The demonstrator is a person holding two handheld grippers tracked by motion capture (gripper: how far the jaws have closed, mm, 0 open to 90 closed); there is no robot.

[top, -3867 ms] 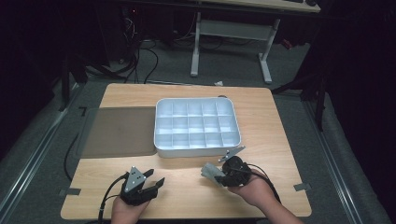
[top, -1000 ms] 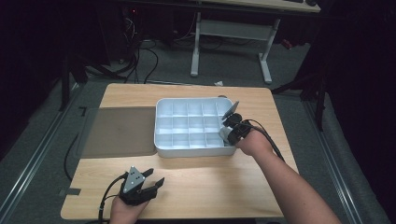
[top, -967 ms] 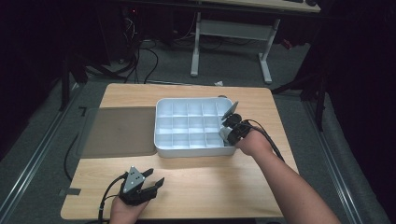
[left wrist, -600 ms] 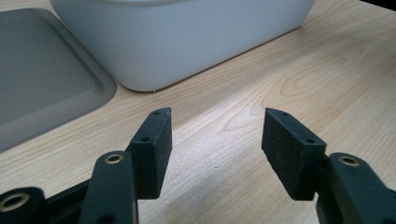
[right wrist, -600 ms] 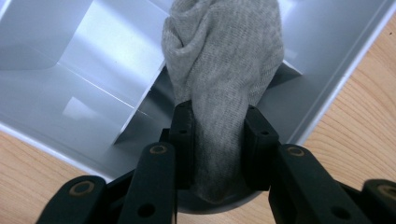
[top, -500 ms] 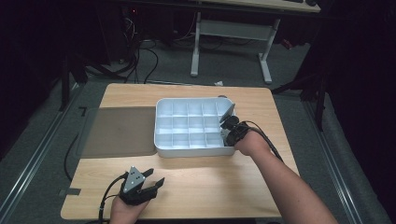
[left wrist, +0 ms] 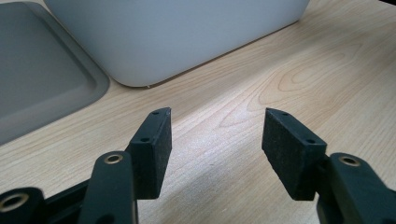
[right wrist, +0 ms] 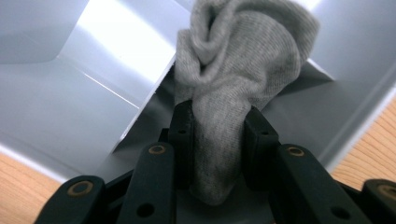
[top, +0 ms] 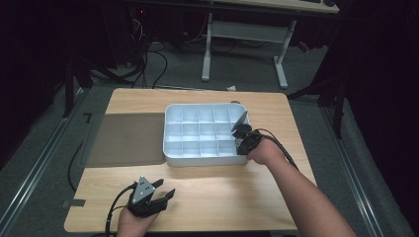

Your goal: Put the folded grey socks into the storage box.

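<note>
In the high view we see the right gripper at the right edge of the white compartment tray, a little right of the frame's centre, reaching over the tray's right-hand wall into one of the cells of the rightmost column. Its own camera shows what it carries: a bunched grey cloth – knitted, sock-like – pinched between the two black jaws, which press on it from both sides. The cloth rises from the jaws in the lower middle of that frame and folds over near the top, with the tray's pale walls and a divider behind it and strips of wooden table in the lower corners. We cannot tell whether the cloth touches the cell floor.

The left gripper sits at the lower left of the high view, on the tabletop near the front edge, well apart from the tray. In its own view the jaws stand wide apart with nothing between them – just bare wood grain – and the tray's rounded corner fills the top of the frame, with the grey mat at the upper left, lying just beside the tray
</note>
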